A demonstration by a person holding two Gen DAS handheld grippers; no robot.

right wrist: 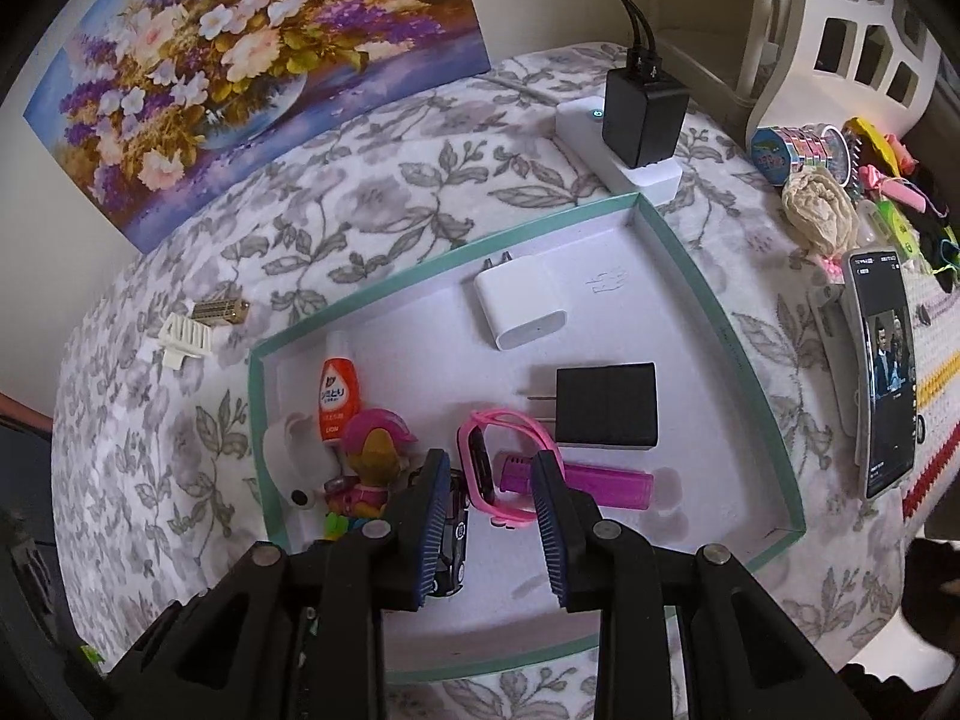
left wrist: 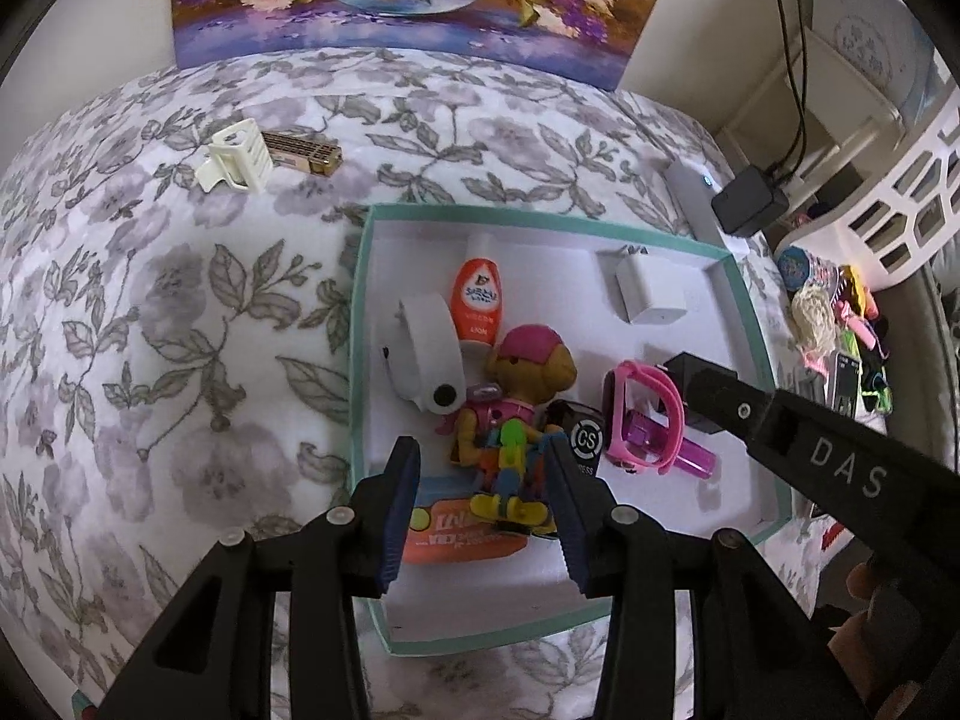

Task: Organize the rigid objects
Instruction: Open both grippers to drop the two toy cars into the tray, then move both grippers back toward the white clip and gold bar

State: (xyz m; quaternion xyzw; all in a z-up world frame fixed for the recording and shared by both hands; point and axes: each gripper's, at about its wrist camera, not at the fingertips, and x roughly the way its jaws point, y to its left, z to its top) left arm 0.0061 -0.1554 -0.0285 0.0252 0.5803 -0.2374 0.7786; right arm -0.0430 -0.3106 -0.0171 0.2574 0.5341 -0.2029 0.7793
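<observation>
Nearest, both grippers hang open and empty over the teal-rimmed tray (right wrist: 744, 360): the left gripper (left wrist: 480, 516) above the toy figure (left wrist: 516, 408), the right gripper (right wrist: 489, 510) above the pink watch (right wrist: 480, 468). Most pieces already lie in the tray. Far left on the floral cloth, the cream clip (left wrist: 234, 162) and harmonica (left wrist: 303, 151) remain outside, probably next for collecting.

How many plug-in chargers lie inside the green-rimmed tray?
2. The white charger lies near the tray's far side; the black charger lies nearer, just beyond the pink watch. Others could be hidden under the toys.
</observation>
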